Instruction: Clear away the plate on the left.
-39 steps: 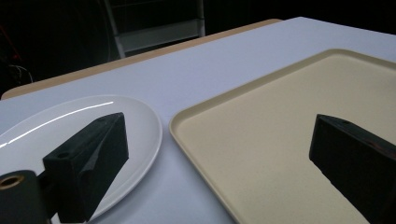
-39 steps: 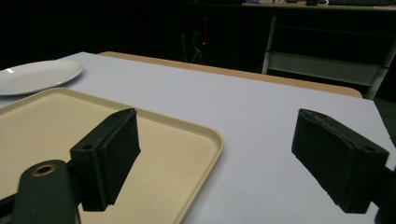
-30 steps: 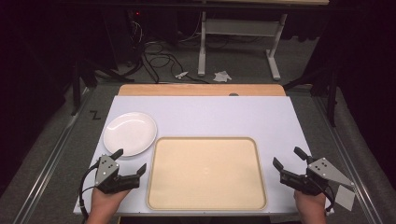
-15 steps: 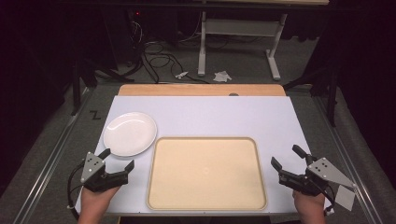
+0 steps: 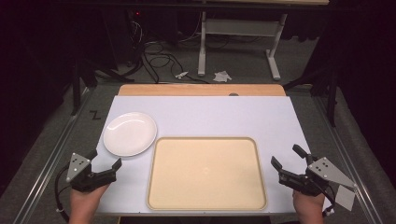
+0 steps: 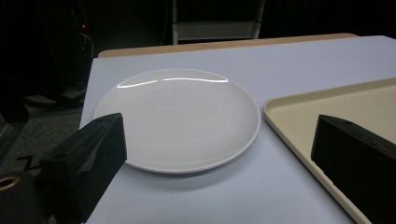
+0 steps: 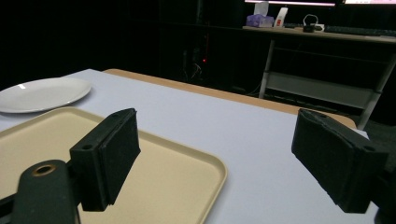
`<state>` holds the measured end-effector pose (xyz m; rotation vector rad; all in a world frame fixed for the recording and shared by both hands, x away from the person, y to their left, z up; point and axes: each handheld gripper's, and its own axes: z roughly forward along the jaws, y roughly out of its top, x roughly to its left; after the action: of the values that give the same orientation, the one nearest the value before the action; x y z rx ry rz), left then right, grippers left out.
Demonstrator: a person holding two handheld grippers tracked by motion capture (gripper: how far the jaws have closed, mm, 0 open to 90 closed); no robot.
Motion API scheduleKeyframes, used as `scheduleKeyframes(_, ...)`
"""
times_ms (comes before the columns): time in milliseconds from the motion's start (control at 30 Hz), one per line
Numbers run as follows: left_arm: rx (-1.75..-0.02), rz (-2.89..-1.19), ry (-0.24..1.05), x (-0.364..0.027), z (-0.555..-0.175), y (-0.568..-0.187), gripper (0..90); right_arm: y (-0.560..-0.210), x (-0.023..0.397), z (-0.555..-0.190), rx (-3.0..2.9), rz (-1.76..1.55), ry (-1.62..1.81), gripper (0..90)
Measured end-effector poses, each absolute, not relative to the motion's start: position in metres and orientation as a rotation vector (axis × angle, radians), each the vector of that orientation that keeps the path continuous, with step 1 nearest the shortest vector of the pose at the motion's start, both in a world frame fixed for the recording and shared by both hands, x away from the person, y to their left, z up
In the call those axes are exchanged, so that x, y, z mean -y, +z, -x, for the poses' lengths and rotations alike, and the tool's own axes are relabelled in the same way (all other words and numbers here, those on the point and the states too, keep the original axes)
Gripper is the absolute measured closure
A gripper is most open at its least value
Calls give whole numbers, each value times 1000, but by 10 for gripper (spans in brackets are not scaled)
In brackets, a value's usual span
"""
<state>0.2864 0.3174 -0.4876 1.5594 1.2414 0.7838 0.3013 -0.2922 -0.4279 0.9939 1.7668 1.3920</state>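
A white round plate (image 5: 130, 133) lies on the table's left half, bare of anything; it is close in front of the left gripper (image 6: 219, 154) in that gripper's view, as plate (image 6: 180, 116). A beige tray (image 5: 206, 172) with a raised rim lies at the front middle, with nothing in it. My left gripper (image 5: 103, 161) is open at the front left corner, just short of the plate. My right gripper (image 5: 287, 157) is open at the front right, beside the tray's right rim (image 7: 205, 163). Nothing is between either pair of jaws.
The white table top (image 5: 219, 116) has a wooden strip (image 5: 201, 89) along its far edge. Beyond it are cables, a desk frame (image 5: 238, 32) and crumpled paper on the dark floor. A second desk (image 7: 322, 32) stands behind.
My left gripper has moved left and toward the table's front corner, away from the tray's left rim. The right gripper has barely moved.
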Motion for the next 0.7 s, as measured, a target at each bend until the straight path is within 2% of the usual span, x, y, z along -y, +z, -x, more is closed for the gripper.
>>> scheduleKeyframes(133,-1235,-1588,786,-314,-288,-489,40,-428,294,-302,-1757,-1003,1388,161)
scheduleKeyframes(200,-1238,-1592,771,-313,-289,-489,40,-428,294,-302,-1753,-1007,1390,161)
scheduleKeyframes(233,-1242,-1566,715,-311,-290,-489,40,-428,295,-302,-1751,-1011,1399,161)
scheduleKeyframes(300,-1239,-1580,722,-308,-290,-489,40,-428,296,-302,-1749,-1015,1392,161)
scheduleKeyframes(367,-1229,-1631,747,-303,-293,-490,41,-428,297,-303,-1755,-1013,1401,161)
scheduleKeyframes(467,-1205,-1808,787,-287,-306,-489,53,-430,298,-304,-1756,-1023,1386,160)
scheduleKeyframes(700,-1169,-2021,834,-270,-327,-494,78,-431,303,-304,-1754,-1024,1394,161)
